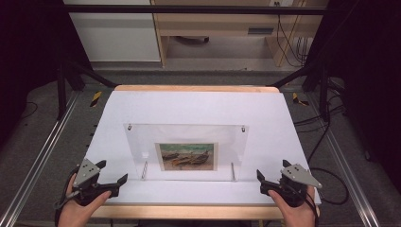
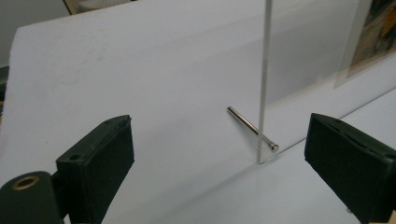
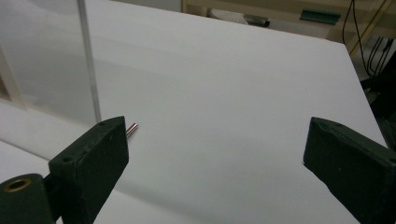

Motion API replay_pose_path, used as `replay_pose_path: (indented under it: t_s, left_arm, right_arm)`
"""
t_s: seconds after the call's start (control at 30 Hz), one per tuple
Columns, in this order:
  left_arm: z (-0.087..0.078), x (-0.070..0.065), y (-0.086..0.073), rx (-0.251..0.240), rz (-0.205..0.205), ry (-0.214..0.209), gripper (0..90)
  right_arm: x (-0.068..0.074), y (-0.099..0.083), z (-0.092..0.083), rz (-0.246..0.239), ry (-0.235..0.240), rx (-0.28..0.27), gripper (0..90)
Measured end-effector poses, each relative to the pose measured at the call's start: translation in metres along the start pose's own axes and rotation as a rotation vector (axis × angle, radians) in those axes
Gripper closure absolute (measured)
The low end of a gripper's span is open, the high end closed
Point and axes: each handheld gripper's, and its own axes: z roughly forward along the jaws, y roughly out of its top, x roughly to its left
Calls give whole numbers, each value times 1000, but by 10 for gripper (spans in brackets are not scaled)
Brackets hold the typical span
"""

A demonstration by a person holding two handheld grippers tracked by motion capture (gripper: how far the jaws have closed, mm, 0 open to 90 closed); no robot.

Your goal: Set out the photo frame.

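My left gripper [image 1: 115,180] spread wide, my right gripper [image 1: 265,181] likewise spread, both empty, flanking upright acrylic photo frame [image 1: 185,137], apart from it

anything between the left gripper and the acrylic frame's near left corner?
No. In the left gripper view, the left gripper faces the acrylic frame corner across bare white tabletop; the metal pin sits at the frame itself. High view agrees.

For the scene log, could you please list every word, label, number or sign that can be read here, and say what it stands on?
None can be read.
The clear acrylic picture frame standing on the white table cover holds a painted print of boats on a shore: no lettering shows.
The grey label plate on the wooden shelf behind the table: too small and blurred to read.
The left gripper and right gripper: no markings visible.
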Motion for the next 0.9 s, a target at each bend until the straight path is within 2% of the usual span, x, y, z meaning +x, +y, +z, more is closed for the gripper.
replay_pose_path:
  t_s: [0.13, 0.3, 0.47, 0.73, 0.9]
  left_arm:
    - [3, 3, 3, 30, 27, 17, 76]
    - [11, 7, 3, 94, 79, 21, 76]
    - [19, 16, 13, 110, 98, 46, 80]
    - [37, 35, 31, 120, 64, 53, 83]
    - [53, 51, 38, 117, 17, 74, 85]
  right_arm:
    - [-5, 1, 4, -2, -20, 18, 75]
    - [-9, 5, 7, -14, -8, 20, 90]
    - [-13, 14, 18, -45, -9, 64, 90]
    - [-20, 32, 35, -87, -33, 83, 90]
    - [-24, 42, 47, -101, -54, 93, 92]
